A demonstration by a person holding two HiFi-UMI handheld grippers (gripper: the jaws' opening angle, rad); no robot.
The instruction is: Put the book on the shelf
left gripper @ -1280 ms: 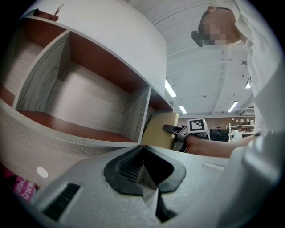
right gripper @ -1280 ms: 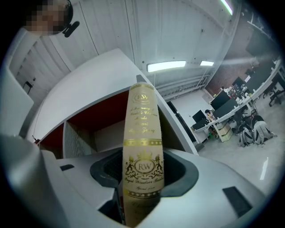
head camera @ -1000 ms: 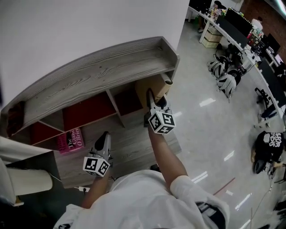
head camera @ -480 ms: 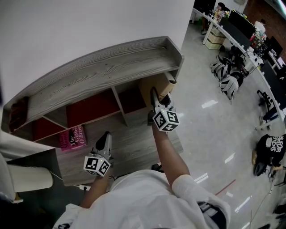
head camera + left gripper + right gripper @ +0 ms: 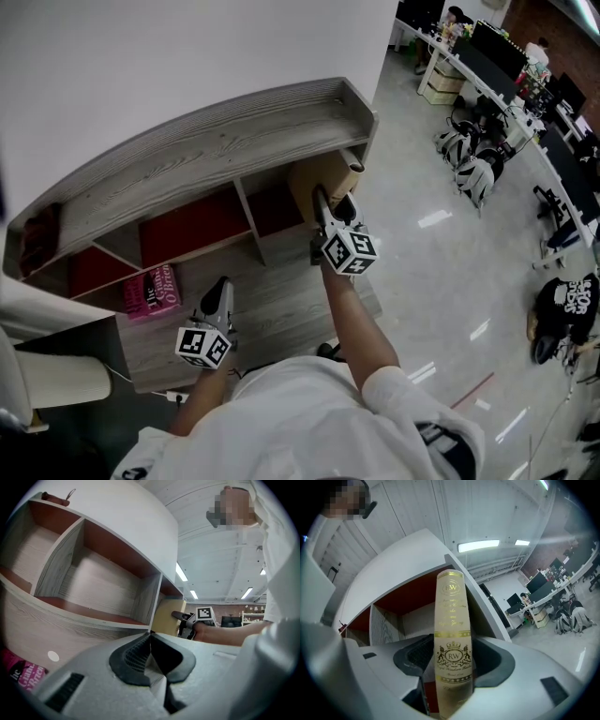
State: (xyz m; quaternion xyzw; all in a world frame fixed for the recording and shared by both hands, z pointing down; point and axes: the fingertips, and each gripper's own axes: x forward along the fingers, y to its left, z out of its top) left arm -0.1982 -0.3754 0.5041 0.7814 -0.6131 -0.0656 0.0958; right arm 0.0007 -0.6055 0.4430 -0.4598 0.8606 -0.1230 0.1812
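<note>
Only the right hand-held gripper (image 5: 330, 206) needs attention. The cream book (image 5: 452, 634) with gold print stands directly ahead of it, between the two jaws, with its spine facing the gripper's camera. The long axis of the book runs upright, rising from between the pads towards the top board of the shelf (image 5: 216, 150). It crosses the line on which the jaws open at a right angle.

The jaws are opening. The pads appear to have come clear of the covers, so the book counts as released, although it still sits in the gap between them.

The head view places the book at the right end of the shelf, in the last compartment under the top board. The right gripper view shows that compartment's red back panel behind the spine. No view shows the foot of the book, so its seating on the board cannot be confirmed.

The left hand-held gripper (image 5: 221, 291) is clenched on nothing. It hangs low and well apart to the left, near a pink book (image 5: 150, 291) that lies on the lower board. The right arm is clearly the nearer one.

The next move probably calls for a straight pull-back along the jaw axis, away from the spine. Any sideways drift could let a pad catch a cover and tip the book out of the compartment.
</note>
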